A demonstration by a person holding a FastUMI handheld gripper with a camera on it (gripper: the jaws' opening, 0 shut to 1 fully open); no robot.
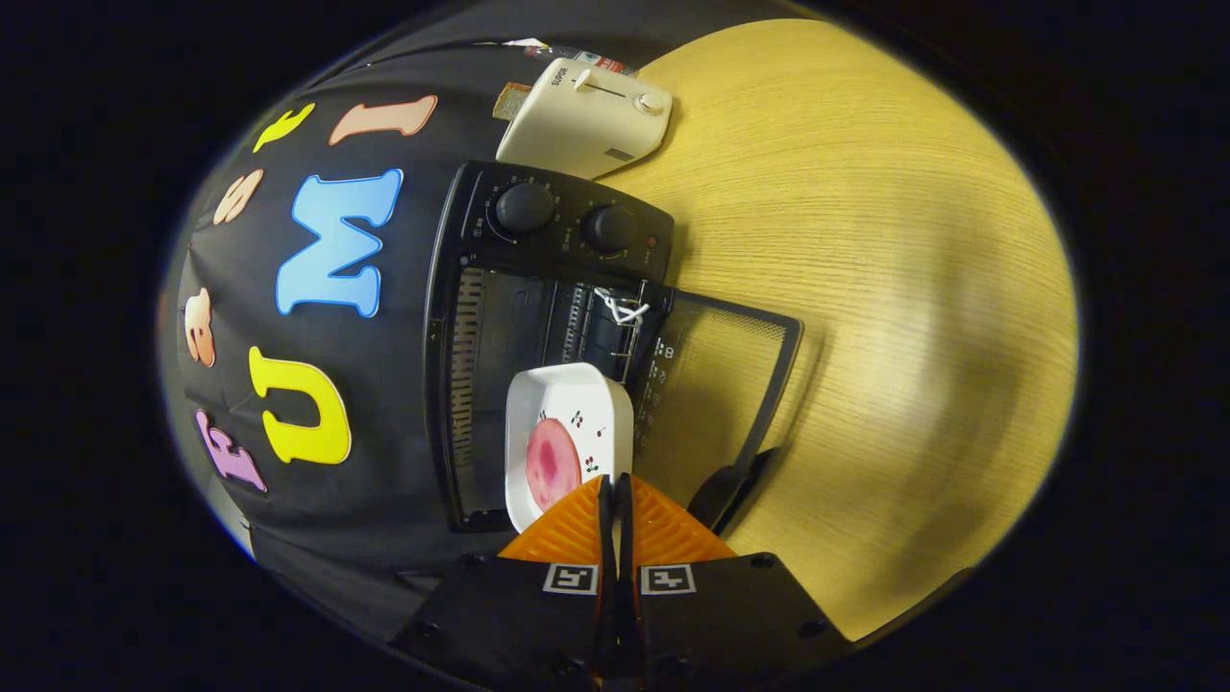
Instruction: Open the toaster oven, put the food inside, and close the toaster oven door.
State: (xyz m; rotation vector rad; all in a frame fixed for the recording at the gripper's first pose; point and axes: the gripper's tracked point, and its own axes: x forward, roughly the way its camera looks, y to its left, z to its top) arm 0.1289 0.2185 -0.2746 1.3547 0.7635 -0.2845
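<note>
Toaster oven (538,288) stood with door (730,384) dropped flat onto tabletop (865,240). Gripper (615,500) jaws clenched on rim of white dish (577,404), pink food (552,463) on it, dish at oven mouth just ahead of fingertips. Step in hand: loading. Next likely called for pushing dish onto rack (596,317), letting go, backing out, then lifting door. Cream toaster (586,115) stood beyond oven.

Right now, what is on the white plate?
On the plate lies one pink slice of food. The shut tongs pinch its near rim and cover that part.
</note>
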